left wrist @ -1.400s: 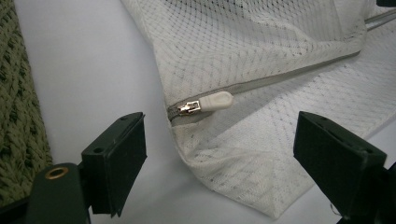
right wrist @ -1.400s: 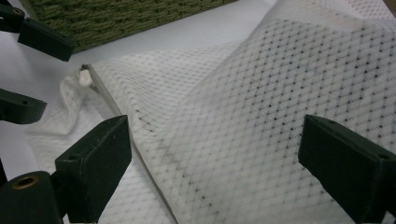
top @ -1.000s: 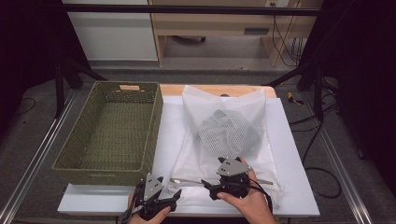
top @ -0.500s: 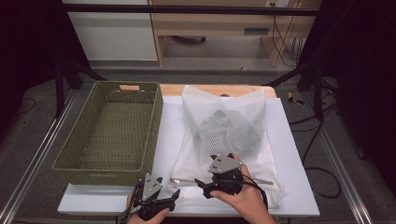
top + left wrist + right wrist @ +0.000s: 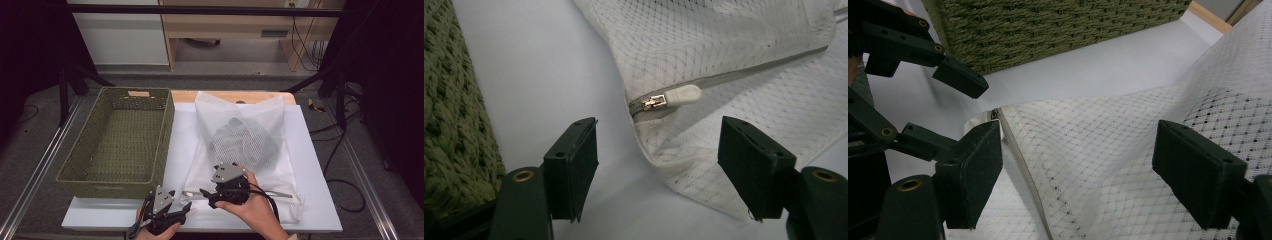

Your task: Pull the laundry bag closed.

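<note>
The left gripper (image 5: pixel 656 165) has just been closing, its jaws apart and holding nothing, the zipper pull (image 5: pixel 674 97) just ahead of them. The right gripper (image 5: pixel 1078 170), also narrowing yet open, straddles slack mesh without pinching it. The mesh laundry bag (image 5: pixel 245 145) lies on the white board (image 5: pixel 180 135) beside the green basket (image 5: pixel 120 137). Unzipping seems under way; next, the left jaws must nip the pull.

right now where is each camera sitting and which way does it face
High view: above the person's side, looking forward and down on the table, basket, mesh bag; both hands, left gripper, right gripper.
Left gripper view: between its open jaws, facing the zipper pull.
Right gripper view: over the bag toward the basket.
Both gripper views share bag and basket.
</note>
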The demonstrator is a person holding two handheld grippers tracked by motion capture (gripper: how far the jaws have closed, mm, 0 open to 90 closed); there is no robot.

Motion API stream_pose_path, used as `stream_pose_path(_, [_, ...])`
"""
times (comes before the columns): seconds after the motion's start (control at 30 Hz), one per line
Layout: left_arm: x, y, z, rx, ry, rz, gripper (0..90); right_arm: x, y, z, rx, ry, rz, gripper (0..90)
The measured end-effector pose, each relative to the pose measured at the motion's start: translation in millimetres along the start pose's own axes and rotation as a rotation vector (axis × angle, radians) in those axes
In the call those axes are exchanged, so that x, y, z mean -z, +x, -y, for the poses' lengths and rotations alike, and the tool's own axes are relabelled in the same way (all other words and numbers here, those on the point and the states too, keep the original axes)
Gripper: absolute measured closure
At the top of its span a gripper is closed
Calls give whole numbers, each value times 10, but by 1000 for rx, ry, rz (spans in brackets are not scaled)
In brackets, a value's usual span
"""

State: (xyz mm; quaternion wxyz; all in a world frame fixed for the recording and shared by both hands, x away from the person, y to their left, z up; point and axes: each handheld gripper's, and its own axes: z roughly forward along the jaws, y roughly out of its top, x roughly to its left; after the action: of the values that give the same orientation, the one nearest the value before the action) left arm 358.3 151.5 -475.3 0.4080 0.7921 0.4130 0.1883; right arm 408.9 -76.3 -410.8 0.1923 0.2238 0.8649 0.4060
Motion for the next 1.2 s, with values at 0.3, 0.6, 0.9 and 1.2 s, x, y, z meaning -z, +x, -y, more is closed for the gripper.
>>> stream_pose_path(0.3, [-41, 43, 11, 29, 0, 21, 459, -45, 14, 9, -13, -1, -7, 224])
stream_pose_path(0.6, [-84, 41, 13, 33, 7, 31, 538, -35, -11, 48, -38, -17, -11, 226])
stream_pose_path(0.9, [-110, 46, 14, 46, -2, 21, 598, -24, -33, 92, -54, -28, -11, 226])
stream_pose_path(1.2, [-154, 53, 14, 42, 0, 16, 715, -18, -34, 117, -62, -27, -9, 225])
